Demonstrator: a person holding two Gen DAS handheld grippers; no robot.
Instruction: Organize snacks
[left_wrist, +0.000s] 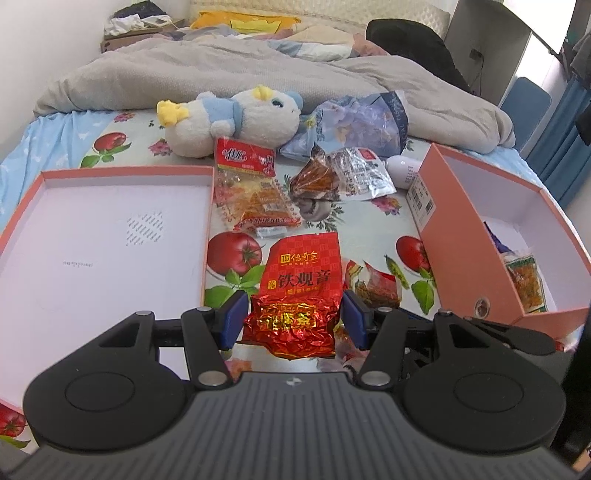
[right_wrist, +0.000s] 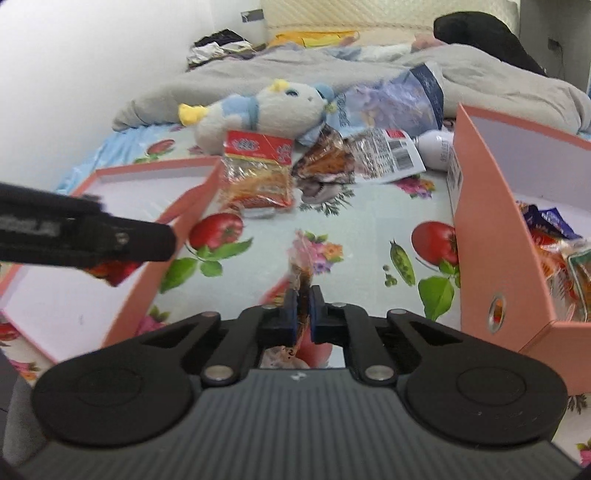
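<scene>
With both grippers loaded, this looks like mid-sort: pick done x2, drop-off pending.

L gripper (left_wrist: 293, 319): jaws part-way apart, clamped on the crinkled end of the red tea pack (left_wrist: 299, 288); pads press both sides. Rest of the pack sticks out fwd over the bed sheet (left_wrist: 362, 229), between lid (left_wrist: 110, 236) on the left and box (left_wrist: 465, 236) on the right.

R gripper (right_wrist: 302, 308): jaws nearly together, pinching the edge of a thin clear snack pouch (right_wrist: 301, 266) w/ brown filling. Pouch stands up past the pads; looks lifted off the sheet, can't be sure.

Next move, my read: carry each item over the box wall, then release inside. R side is closer to the box. Thin pouch held by an edge only, so it could swing or slip; needs to clear the tall wall before opening. Tea pack is stiff foil, should go easy.

View diffs:
- L cam shows the tea pack grip; R cam only gets the L gripper as a dark blurred bar at left w/ a bit of red under it.
- R cam shows box contents better: several wrappers already inside, incl. a blue one (right_wrist: 550, 218). L cam sees just one yellowish pouch in there.
- L cam shows the lid interior bare.
- Both show the leftover pile ahead by the plush (left_wrist: 236, 118): red-top pack (left_wrist: 251, 184), foil packs, blue bag, white bottle.
</scene>
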